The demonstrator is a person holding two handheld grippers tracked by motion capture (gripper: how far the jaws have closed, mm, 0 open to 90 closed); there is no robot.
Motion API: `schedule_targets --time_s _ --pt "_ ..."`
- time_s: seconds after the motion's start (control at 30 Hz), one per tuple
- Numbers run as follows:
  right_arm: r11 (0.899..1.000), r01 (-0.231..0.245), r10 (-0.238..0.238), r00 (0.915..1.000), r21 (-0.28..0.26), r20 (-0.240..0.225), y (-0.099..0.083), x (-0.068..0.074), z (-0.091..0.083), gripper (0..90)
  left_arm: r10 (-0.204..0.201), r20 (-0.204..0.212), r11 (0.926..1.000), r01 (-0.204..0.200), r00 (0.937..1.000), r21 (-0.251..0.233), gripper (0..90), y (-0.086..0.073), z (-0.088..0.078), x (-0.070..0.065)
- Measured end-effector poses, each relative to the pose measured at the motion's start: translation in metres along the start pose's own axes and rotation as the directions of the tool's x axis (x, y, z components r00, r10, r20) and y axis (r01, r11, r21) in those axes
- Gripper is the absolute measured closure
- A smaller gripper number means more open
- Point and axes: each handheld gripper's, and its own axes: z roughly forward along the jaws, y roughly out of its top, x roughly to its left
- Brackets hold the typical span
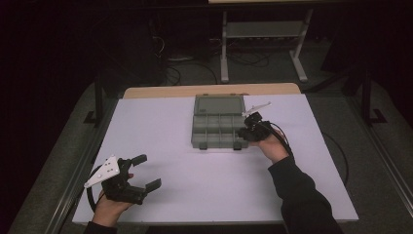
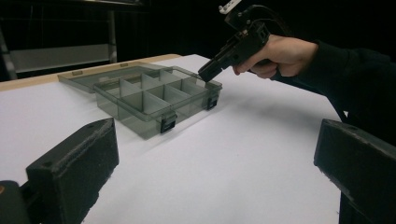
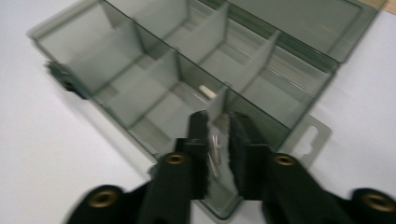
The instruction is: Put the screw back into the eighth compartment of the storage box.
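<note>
Both grippers are over the white table (image 1: 204, 180). Left gripper (image 1: 146, 171) rests near the near-left corner, jaws spread wide with nothing between them, well apart from the box. Right gripper (image 1: 245, 132) points down into the near-right compartment of the grey divided organizer box (image 1: 217, 130), which sits near the far edge, its clear lid (image 1: 219, 104) folded back flat. Seen from the right gripper view, those jaws stand slightly parted, and small metal screws (image 3: 215, 154) lie in the gap on the compartment floor, untouched by the pads. A small white piece (image 3: 207, 91) lies in the neighbouring compartment.
</note>
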Motion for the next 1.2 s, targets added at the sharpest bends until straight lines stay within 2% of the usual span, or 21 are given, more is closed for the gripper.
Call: schedule_targets --time_s 0.07,0.1,0.13,0.17,0.2,0.23,0.3,0.37,0.4,0.47,0.5,0.7,0.73,0.83,1.0,1.03,1.2 --pt "0.999 0.018 -0.017 0.9998 -0.037 0.012 0.001 0.001 -0.005 58.2 0.001 0.003 1.0 -0.001 1.0 0.0 0.0 0.0 0.0 0.0" --pt "0.999 0.018 -0.017 0.9998 -0.037 0.012 0.001 0.001 -0.005 58.2 0.001 0.003 1.0 -0.001 1.0 0.0 0.0 0.0 0.0 0.0" --pt "0.999 0.008 -0.008 0.9999 -0.048 0.011 0.001 0.002 -0.008 48.7 0.001 0.003 1.0 -0.001 1.0 0.0 0.0 0.0 0.0 0.0" --pt "0.999 -0.002 0.002 0.9999 -0.044 0.011 0.001 0.003 -0.009 48.7 0.003 0.001 1.0 -0.003 1.0 0.003 0.0 0.0 0.0 0.0" --pt "0.999 -0.006 0.006 1.0 -0.048 0.007 0.001 0.003 -0.01 39.4 -0.002 -0.001 1.0 0.002 1.0 -0.001 0.0 0.0 0.0 0.0" --pt "0.999 -0.006 0.006 1.0 -0.048 0.007 0.001 0.003 -0.01 39.4 -0.002 -0.001 1.0 0.002 1.0 -0.001 0.0 0.0 0.0 0.0" --pt "0.997 -0.013 0.013 0.9999 -0.07 -0.006 0.0 0.002 -0.013 30.1 -0.003 -0.001 1.0 0.003 1.0 -0.001 0.0 0.0 -0.001 0.0" --pt "0.996 -0.043 0.041 0.9987 -0.082 -0.03 0.0 0.002 -0.016 19.8 -0.003 -0.001 1.0 0.003 1.0 0.0 0.0 0.0 -0.001 0.0" --pt "0.993 -0.044 0.039 0.9983 -0.105 -0.043 -0.001 0.003 -0.019 11.2 -0.002 -0.001 1.0 0.002 1.0 0.003 0.0 0.0 -0.001 0.0" --pt "0.992 -0.043 0.039 0.9987 -0.12 -0.034 -0.002 0.004 -0.02 10.9 -0.004 0.0 1.0 0.004 1.0 0.003 0.0 0.0 -0.001 0.0" --pt "0.988 -0.051 0.045 0.9982 -0.145 -0.04 -0.006 0.005 -0.024 6.1 -0.002 -0.001 1.0 0.002 1.0 0.003 0.0 0.0 -0.001 0.0" --pt "0.978 -0.052 0.042 0.9976 -0.2 -0.055 -0.014 0.006 -0.039 3.6 0.002 -0.004 1.0 -0.002 1.0 0.004 0.0 0.0 -0.002 0.0" --pt "0.976 -0.042 0.031 0.998 -0.215 -0.055 -0.017 0.005 -0.042 3.5 -0.002 -0.004 1.0 0.002 1.0 0.004 0.0 0.0 -0.002 0.0" --pt "0.971 -0.053 0.038 0.9969 -0.234 -0.069 -0.024 0.005 -0.049 3.5 -0.003 -0.004 1.0 0.003 1.0 0.002 0.0 0.0 -0.002 0.0" --pt "0.959 -0.034 0.02 0.9983 -0.282 -0.054 -0.035 0.006 -0.061 4.1 -0.005 -0.003 1.0 0.005 1.0 -0.001 0.0 0.0 -0.002 0.0" --pt "0.957 -0.035 0.02 0.9982 -0.288 -0.057 -0.038 0.007 -0.063 4.1 0.005 -0.003 1.0 -0.005 1.0 0.007 0.0 0.0 -0.002 0.001" --pt "0.948 -0.032 0.012 0.9978 -0.318 -0.065 -0.05 0.008 -0.074 4.0 0.002 -0.003 1.0 -0.002 1.0 0.006 0.0 0.0 -0.002 0.001"
